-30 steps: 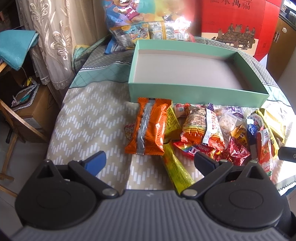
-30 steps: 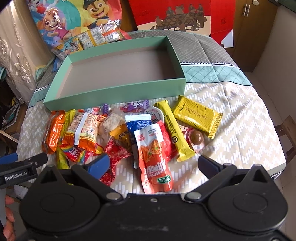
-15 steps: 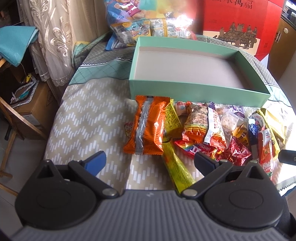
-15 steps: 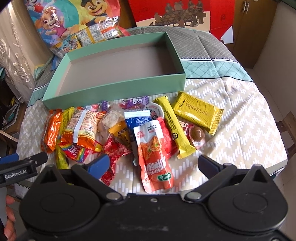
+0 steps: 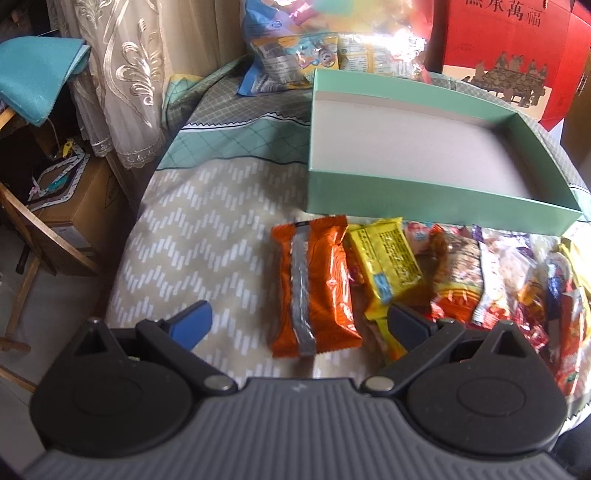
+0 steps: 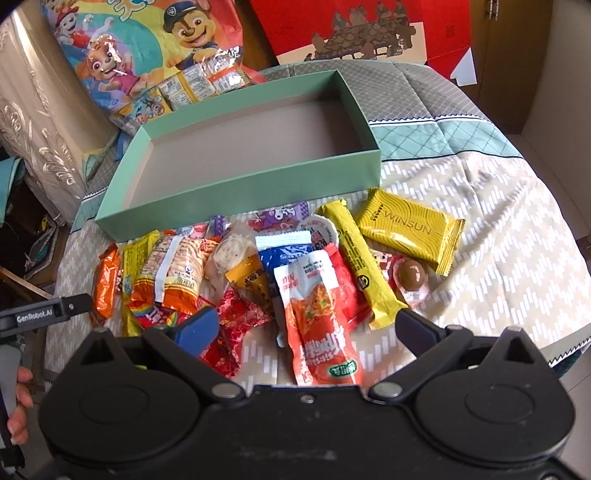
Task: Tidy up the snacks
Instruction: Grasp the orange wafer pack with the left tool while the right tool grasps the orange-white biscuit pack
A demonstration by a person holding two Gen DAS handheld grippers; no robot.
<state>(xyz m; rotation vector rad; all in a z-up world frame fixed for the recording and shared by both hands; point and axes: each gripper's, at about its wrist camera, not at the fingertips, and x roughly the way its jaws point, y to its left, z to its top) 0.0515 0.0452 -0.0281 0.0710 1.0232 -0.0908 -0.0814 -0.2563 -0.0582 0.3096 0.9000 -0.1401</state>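
Observation:
A mint green box (image 5: 436, 201) (image 6: 236, 192) lies empty on the patterned tablecloth. Several snack packets are heaped just in front of it. My left gripper (image 5: 297, 325) is open, and the near end of an orange packet (image 5: 314, 284) lies between its fingers. A yellow packet (image 5: 384, 260) sits to the right of the orange one. My right gripper (image 6: 304, 326) is open above a red sauce pouch (image 6: 317, 321). Beyond that pouch lie a long yellow bar (image 6: 356, 264) and a yellow WINSUN packet (image 6: 410, 229). The left gripper's finger (image 6: 48, 312) shows at that view's left edge.
A cartoon snack bag (image 6: 147, 62) and a red gift box (image 6: 369, 29) stand behind the green box. A curtain (image 5: 118, 74), a cardboard carton (image 5: 74, 206) and a wooden chair (image 5: 33, 251) are left of the table. The table's edge drops off at the right (image 6: 565, 343).
My left gripper has moved forward and down toward the orange packet, which now lies between its fingers. The right gripper has edged closer to the red pouch. Both stay open.

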